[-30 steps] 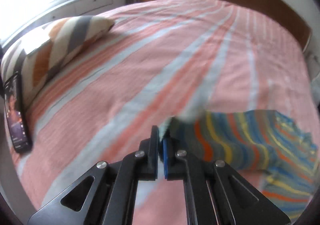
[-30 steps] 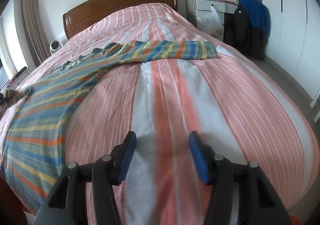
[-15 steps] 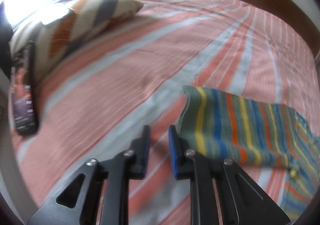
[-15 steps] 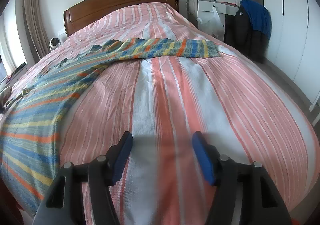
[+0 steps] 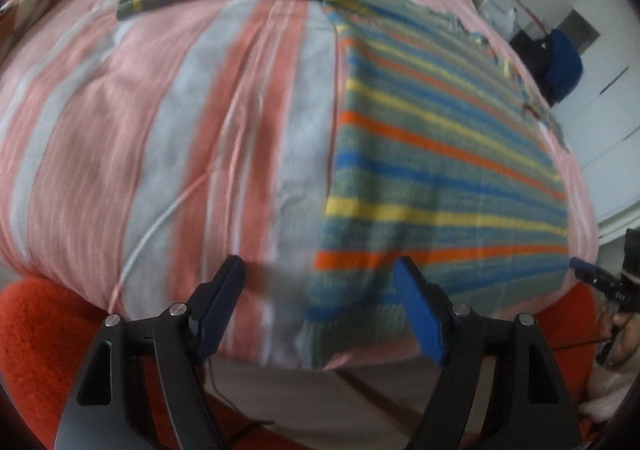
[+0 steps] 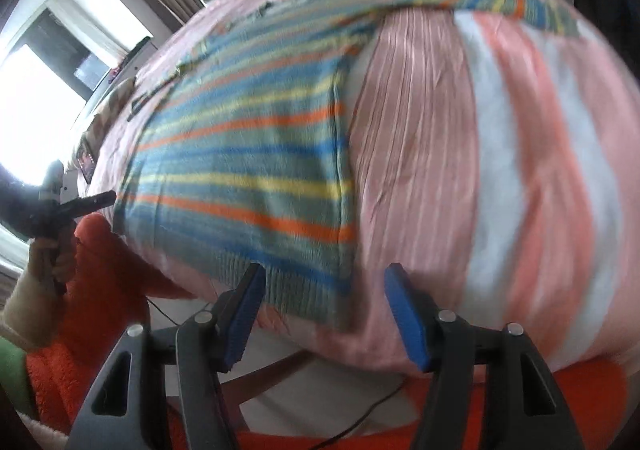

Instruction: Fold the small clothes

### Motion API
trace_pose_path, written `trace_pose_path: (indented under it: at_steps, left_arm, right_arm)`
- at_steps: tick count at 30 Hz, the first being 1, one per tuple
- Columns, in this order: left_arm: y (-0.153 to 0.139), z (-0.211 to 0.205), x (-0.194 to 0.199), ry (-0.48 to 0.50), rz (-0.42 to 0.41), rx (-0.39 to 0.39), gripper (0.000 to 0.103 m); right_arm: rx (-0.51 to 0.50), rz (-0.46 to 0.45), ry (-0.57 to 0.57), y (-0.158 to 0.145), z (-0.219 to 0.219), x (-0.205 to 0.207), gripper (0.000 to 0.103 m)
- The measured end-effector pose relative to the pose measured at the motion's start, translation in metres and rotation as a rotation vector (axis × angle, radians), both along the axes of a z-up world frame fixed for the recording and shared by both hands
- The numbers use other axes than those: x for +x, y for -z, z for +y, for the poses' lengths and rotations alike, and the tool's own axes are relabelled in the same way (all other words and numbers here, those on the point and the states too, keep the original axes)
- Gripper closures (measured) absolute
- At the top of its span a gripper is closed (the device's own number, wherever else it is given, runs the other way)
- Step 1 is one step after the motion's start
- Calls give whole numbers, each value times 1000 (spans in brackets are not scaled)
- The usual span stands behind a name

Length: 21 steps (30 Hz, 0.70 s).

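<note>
Right wrist alone shows sweater (image 6: 248,178) ribbed hem.

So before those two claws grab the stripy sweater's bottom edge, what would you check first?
1. Left gripper open: ok. Its jaws have just been opening and nothing is between the pads.
2. Right gripper open: ok, jaws apart with nothing clamped.
3. Striped sweater spread flat on the striped bedspread: ok, body and both sleeves lie out.
4. Hem corners within reach: ok. The left corner sits between the left jaws, the right corner between the right ones.
5. Pads touching the knit: cannot tell, the pictures are blurred.
6. Only the sweater will be pinched, not the bedspread: cannot tell.
</note>
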State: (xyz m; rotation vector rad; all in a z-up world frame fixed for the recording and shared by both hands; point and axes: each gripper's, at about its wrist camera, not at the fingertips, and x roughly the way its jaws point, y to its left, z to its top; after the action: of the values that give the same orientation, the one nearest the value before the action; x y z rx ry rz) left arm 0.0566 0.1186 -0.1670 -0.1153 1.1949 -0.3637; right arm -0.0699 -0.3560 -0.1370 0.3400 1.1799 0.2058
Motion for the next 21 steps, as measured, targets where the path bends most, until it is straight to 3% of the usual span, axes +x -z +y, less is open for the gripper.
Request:
trace_pose_path:
  at_steps: [4, 5, 6, 7, 8, 12, 14, 17, 19, 20, 21]
  left_arm:
    - [0, -16, -12, 40, -41, 51, 29]
    - [1, -21, -13, 59, -42, 54, 43]
    - [4, -24, -14, 79, -39, 60, 77]
    - [8, -27, -16, 104, -22, 58, 97]
    - [8, -27, -17, 108, -11, 42, 100]
    - [-7, -12, -31, 78, -4, -5, 101]
    - [-4, -8, -34, 74, 12, 17, 101]
    - [17, -17, -23, 65, 50, 46, 99]
    - [10, -28, -21, 82, 25, 78, 95]
    - [2, -29, -23, 85, 1, 80, 90]
    - [-11, -27, -27, 80, -41, 82, 74]
  right_arm:
    - [-6, 13, 1, 15, 10, 4, 46]
    - [0, 19, -1, 18, 12, 5, 58]
    - [7, 29, -8, 21, 15, 7, 85]
    - [-6, 41, -14, 23, 17, 9, 98]
    - [-20, 49, -20, 23, 18, 10, 98]
    - [-58, 53, -25, -1, 19, -4, 99]
    - [-71, 40, -17, -15, 17, -14, 99]
    - [-91, 66, 9, 6, 19, -8, 99]
    - [-93, 83, 22, 22, 19, 1, 98]
    - [-94, 83, 30, 21, 19, 2, 89]
    - [-106, 72, 34, 14, 19, 2, 73]
